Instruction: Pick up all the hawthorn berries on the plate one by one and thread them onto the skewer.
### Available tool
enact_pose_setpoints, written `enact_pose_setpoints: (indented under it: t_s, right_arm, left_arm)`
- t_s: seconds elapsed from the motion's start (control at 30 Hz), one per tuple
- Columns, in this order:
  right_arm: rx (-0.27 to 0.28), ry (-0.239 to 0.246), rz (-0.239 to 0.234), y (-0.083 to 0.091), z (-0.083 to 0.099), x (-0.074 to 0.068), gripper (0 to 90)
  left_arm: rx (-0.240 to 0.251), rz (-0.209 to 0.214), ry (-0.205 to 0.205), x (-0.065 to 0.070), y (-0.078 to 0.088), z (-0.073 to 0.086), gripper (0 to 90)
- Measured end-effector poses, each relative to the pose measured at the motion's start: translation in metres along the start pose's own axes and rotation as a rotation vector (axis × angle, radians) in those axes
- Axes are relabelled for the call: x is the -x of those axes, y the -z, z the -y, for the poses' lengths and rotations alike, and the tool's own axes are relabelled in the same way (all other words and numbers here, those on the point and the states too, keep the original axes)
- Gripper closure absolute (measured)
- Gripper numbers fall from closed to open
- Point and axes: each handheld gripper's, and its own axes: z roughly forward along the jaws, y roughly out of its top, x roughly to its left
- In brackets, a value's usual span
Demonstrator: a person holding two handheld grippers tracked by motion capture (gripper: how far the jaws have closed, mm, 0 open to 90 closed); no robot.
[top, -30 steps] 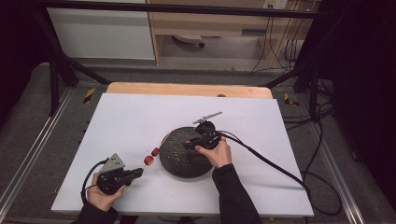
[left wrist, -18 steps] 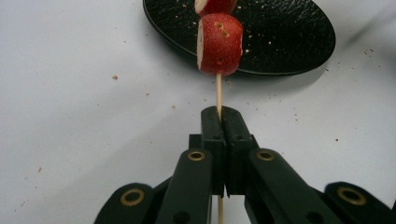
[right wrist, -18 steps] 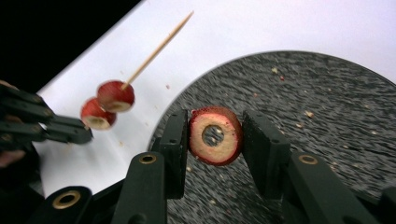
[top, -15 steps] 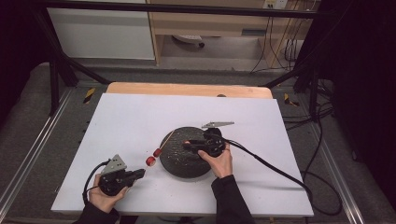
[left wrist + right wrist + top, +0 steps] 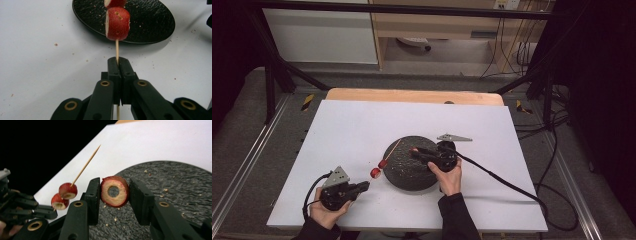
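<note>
Left fingers (image 5: 115, 75) clamp skewer (image 5: 393, 150), tip toward plate (image 5: 409, 177).

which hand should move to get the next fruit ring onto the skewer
Right. The right gripper already clamps a cored fruit ring over the black plate, near the skewer tip. The left gripper is shut on the skewer's lower end, so it probably serves best just steadying it.

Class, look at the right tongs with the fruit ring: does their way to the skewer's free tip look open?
Probably yes. The right tongs hold the fruit ring above the black plate; the skewer, held by the left tongs, points its bare tip over the plate with nothing between.
</note>
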Motion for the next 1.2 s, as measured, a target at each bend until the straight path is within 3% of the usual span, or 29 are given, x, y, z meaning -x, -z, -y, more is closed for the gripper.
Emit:
enact_pose_setpoints:
  t_s: [0.7,1.2]
  right_arm:
    - [0.270,-0.101,0.027,0.006,0.011,0.004,62.7]
    - [0.388,-0.145,0.014,0.009,0.001,0.005,62.7]
  left_arm:
    - [0.007,-0.011,0.012,0.014,-0.011,-0.002,88.9]
    - [0.026,-0.015,0.026,0.021,-0.012,-0.008,88.8]
